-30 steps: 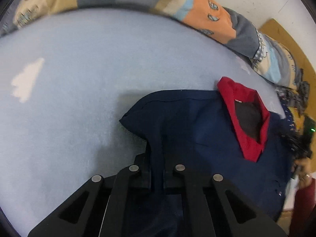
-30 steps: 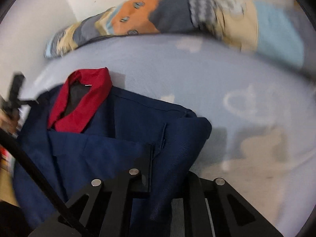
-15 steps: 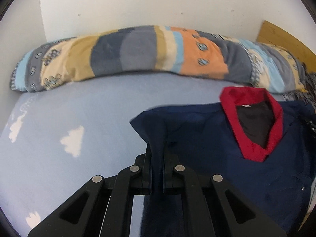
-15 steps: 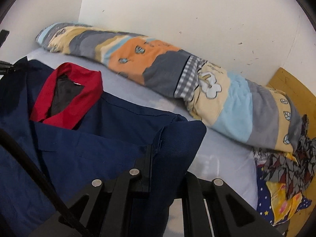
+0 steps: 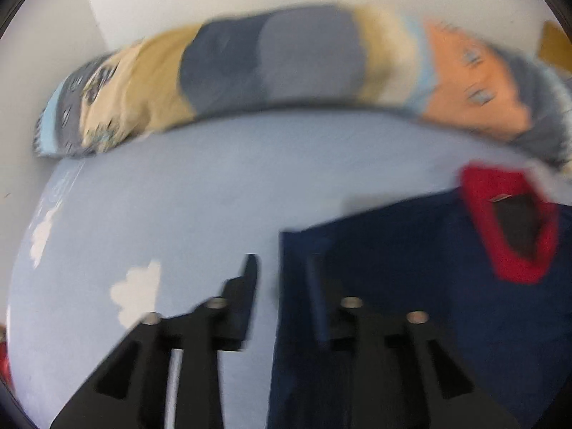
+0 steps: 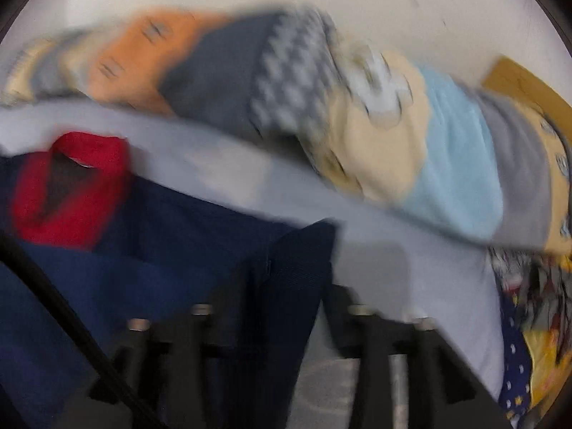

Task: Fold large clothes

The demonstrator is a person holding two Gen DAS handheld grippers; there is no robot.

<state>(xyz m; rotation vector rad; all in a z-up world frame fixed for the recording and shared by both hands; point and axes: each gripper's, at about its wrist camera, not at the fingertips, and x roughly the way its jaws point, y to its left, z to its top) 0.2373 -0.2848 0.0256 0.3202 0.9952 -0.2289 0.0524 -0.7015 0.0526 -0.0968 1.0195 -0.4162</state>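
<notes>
the navy jacket (image 5: 411, 261) with its red collar (image 5: 514, 228) lies on the pale blue bed (image 5: 178, 207), filling the lower right of the left wrist frame. the left gripper (image 5: 282, 275) has just been opening, its fingers apart at the jacket's edge. the right gripper (image 6: 286, 286) has also just been opening, with navy cloth hanging loose between its fingers. a patchwork bolster (image 6: 357, 114) lies behind.

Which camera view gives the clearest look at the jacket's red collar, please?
The left wrist view: the red collar shows whole, its V opening facing the camera. The right wrist view shows it too, but more blurred and near the left edge.
</notes>
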